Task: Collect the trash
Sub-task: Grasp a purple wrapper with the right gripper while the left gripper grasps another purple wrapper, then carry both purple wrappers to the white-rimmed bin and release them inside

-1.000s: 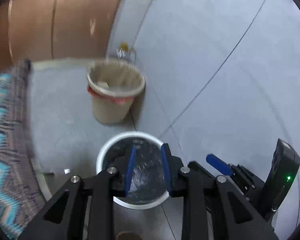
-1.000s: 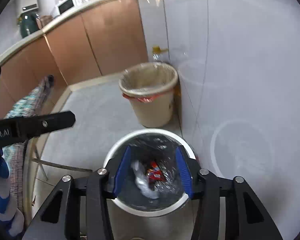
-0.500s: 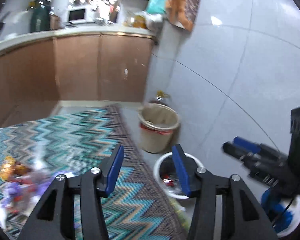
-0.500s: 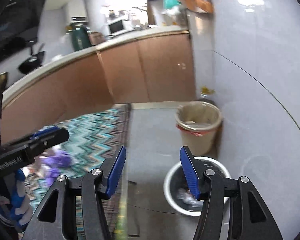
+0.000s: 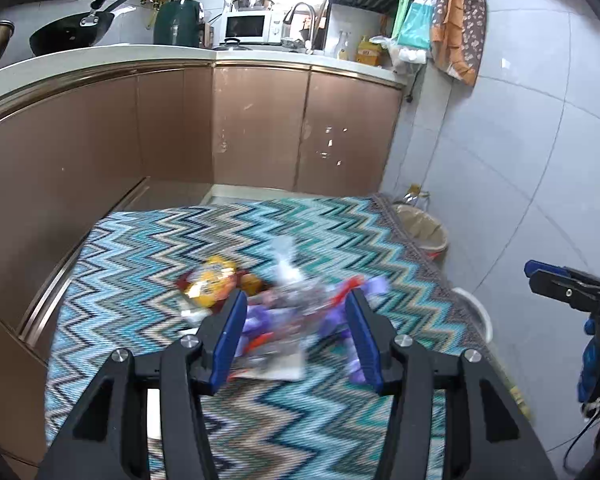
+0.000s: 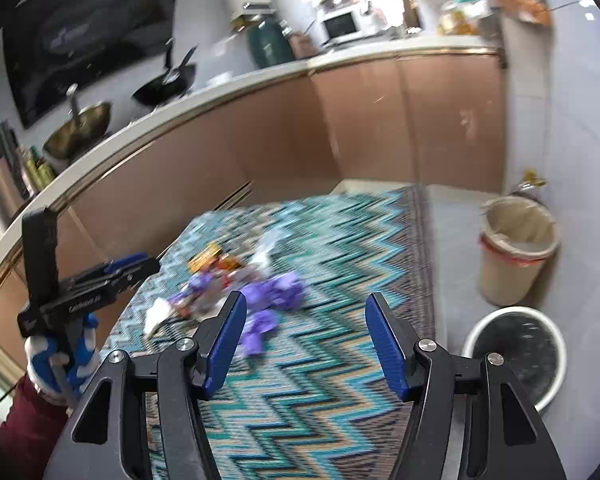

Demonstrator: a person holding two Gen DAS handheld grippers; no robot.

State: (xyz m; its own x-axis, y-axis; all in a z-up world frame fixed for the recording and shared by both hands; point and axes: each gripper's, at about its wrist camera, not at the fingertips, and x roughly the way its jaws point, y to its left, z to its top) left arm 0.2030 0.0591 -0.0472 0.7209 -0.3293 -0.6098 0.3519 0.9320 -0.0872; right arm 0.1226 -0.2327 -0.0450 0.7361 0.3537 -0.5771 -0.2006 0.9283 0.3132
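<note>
A blurred pile of trash wrappers [image 5: 288, 312], purple, yellow and clear, lies on a zigzag-patterned cloth [image 5: 172, 248]. My left gripper [image 5: 296, 334] is open and empty just above the near side of the pile. My right gripper [image 6: 306, 340] is open and empty, right of the same pile [image 6: 240, 284]. A white bin with a black liner [image 6: 516, 348] stands on the floor at the right, with trash in it. The left gripper also shows in the right wrist view [image 6: 112, 268], and the right gripper in the left wrist view [image 5: 556, 280].
A beige bin with a liner [image 6: 516, 248] stands beyond the white bin [image 5: 480, 316] against the tiled wall [image 5: 520, 140]. Brown cabinets [image 5: 260, 128] and a counter with a microwave [image 5: 246, 28] and a wok [image 5: 72, 32] run behind the cloth.
Both grippers have swung away from above the white bin to the left, over the cloth. Both are wider open. The trash pile has come into the middle of both views.
</note>
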